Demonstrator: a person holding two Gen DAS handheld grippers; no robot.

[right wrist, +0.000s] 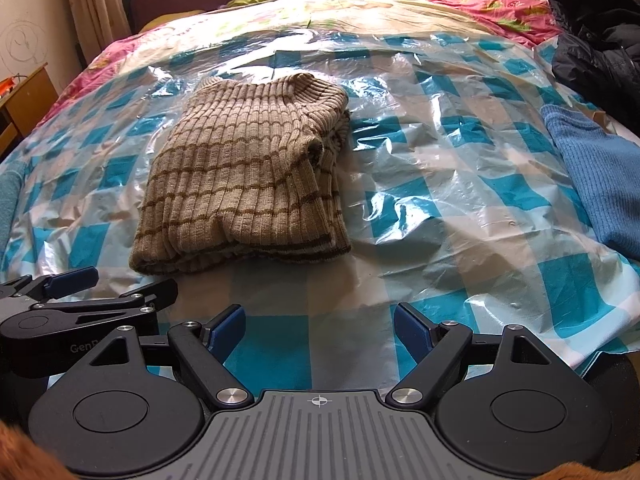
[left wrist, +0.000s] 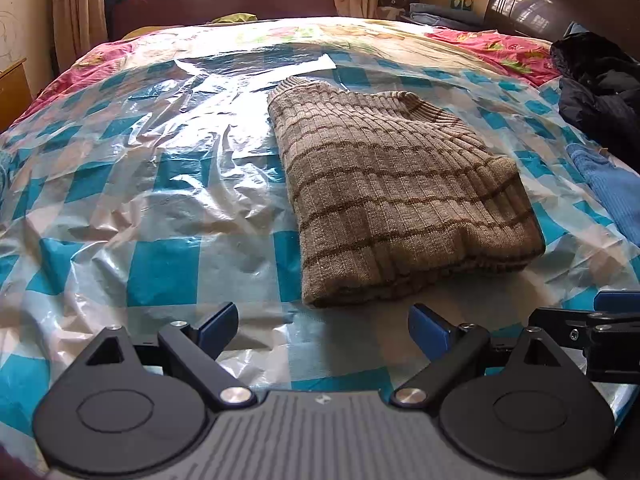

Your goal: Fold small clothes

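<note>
The bed (left wrist: 120,184) fills both my views, spread with a crinkled blue-and-white checked plastic sheet (left wrist: 160,264). A dark jacket (right wrist: 596,40) lies heaped at the upper right of the frame, with a blue knit garment (right wrist: 592,176) below it. The folded brown striped sweater (left wrist: 392,192) sits right of centre in my left view, left of centre in my right. My left gripper (left wrist: 322,330) and right gripper (right wrist: 320,330) hover side by side at the bottom, jaws spread wide, holding nothing.
</note>
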